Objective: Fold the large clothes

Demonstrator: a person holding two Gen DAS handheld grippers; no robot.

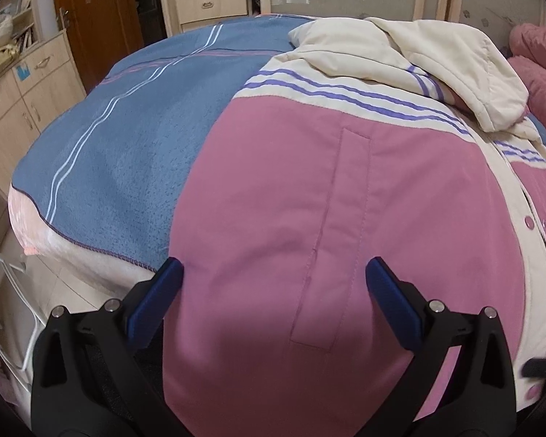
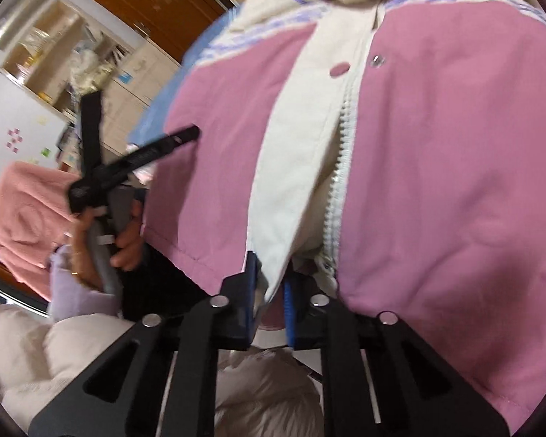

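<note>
Right wrist view | right gripper jaws clenching the jacket cream placket hem beside its zipper | left gripper jaws gaping, released | jacket seeming soft, padded, bulky, slippery.

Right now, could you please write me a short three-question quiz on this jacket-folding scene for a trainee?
1. True or false: the left gripper is clamped on the jacket.
2. What does the right gripper pinch? A) the hood B) the cream front placket by the zipper C) the blue blanket
3. What colour are the stripes across the jacket's cream upper part?

Key:
1. False; its jaws stand wide apart over the pink fabric.
2. B, the cream front placket beside the zipper.
3. Purple.
</note>
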